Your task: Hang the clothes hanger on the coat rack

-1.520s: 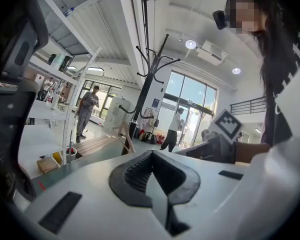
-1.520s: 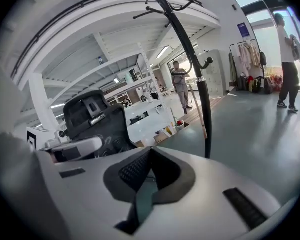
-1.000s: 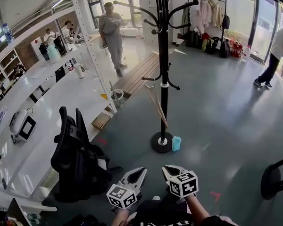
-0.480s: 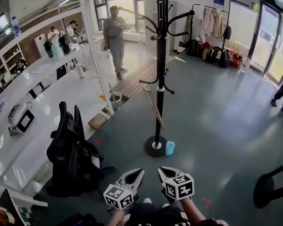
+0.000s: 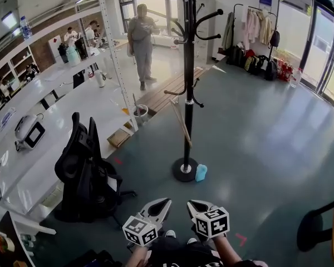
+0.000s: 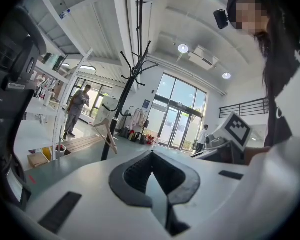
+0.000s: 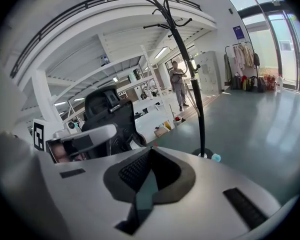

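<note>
Both tools held low and close in front of the person, side by side. The left gripper (image 5: 166, 203) has its jaws pressed together on nothing, and the right gripper (image 5: 193, 204) is the same, closed and empty. Since a second ago the pair has kept that pose while the head view has shifted a little. The coat rack's top hooks are now cut off further, and the walker by the glass doors has dropped out of frame, so this reads as an approach with no grasp yet. Black office chair (image 5: 83, 171) sits off to the left of the left gripper. Straight ahead of both tips, well apart from them, stands the coat rack (image 5: 187, 93), with a small blue thing (image 5: 201, 173) just beside its base. The clothes hanger (image 5: 182, 125) is pale wood, a slim triangle, tilted against the pole below the lower hooks; whether it is hooked on or only leaning can't be told. Beyond the rack, a person (image 5: 141, 40) stands by the shelving.
</note>
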